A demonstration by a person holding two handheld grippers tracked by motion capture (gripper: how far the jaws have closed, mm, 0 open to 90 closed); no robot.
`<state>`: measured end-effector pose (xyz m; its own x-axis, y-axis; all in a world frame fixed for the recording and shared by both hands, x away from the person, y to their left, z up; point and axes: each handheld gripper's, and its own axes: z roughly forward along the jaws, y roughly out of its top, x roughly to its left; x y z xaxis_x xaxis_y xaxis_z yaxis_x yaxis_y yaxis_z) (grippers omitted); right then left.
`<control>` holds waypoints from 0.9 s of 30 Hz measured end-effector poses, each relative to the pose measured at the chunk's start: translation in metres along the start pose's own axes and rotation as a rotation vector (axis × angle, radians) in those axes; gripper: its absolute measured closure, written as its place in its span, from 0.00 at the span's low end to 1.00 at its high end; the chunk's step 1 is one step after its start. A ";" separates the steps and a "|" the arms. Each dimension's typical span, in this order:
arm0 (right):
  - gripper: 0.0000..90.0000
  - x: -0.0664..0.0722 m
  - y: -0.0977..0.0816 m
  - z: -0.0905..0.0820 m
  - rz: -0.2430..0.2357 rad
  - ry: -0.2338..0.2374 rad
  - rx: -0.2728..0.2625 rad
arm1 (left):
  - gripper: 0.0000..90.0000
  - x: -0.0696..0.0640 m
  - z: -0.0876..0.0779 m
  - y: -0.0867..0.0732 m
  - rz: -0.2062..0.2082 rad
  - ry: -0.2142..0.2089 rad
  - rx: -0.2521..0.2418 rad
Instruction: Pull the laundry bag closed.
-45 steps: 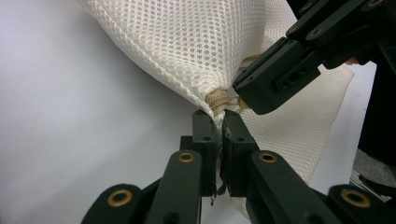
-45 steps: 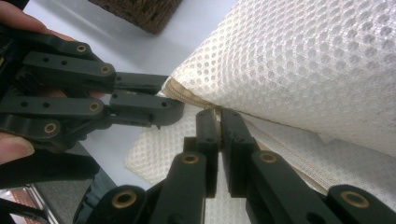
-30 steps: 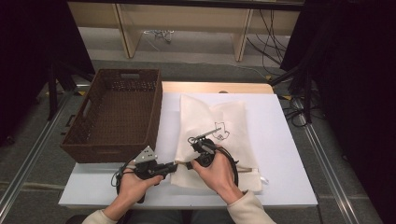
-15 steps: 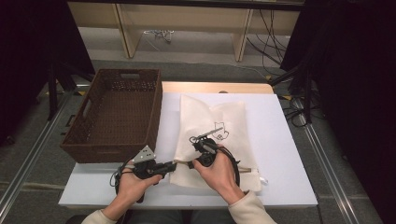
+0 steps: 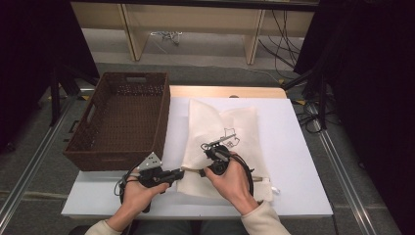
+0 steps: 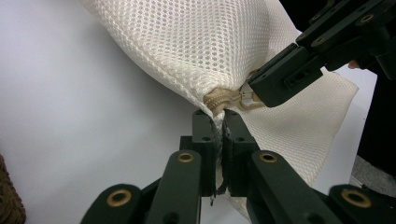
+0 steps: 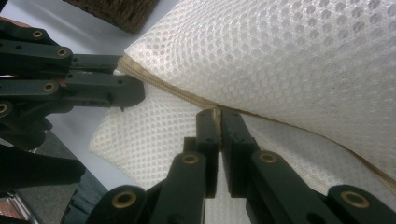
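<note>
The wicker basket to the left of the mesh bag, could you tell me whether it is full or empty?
Empty: the high view shows the wicker basket's bare woven floor, with nothing lying inside.

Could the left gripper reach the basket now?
Probably: the basket stands open right beside the left gripper, nothing between, but its jaws are clamped on the bag, so it must let go first.

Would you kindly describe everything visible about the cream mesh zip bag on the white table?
The cream mesh zip bag looks like soft honeycomb netting with a black line drawing printed on top. It lies flat on the white table, right of the brown wicker basket. A tan zipper runs along its near edge. The left gripper is shut on the fabric by the zipper's end; the right gripper is shut on the zipper pull.
</note>
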<state>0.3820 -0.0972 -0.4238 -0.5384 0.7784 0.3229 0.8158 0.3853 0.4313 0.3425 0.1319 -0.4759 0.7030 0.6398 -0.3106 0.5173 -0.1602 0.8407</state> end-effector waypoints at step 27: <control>0.97 -0.007 -0.004 -0.003 0.027 -0.059 0.012 | 0.94 0.001 0.000 0.000 -0.001 0.017 0.002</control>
<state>0.3819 -0.1056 -0.4257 -0.5030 0.8163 0.2840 0.8324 0.3692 0.4132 0.3427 0.1327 -0.4760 0.6942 0.6526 -0.3036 0.5186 -0.1611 0.8397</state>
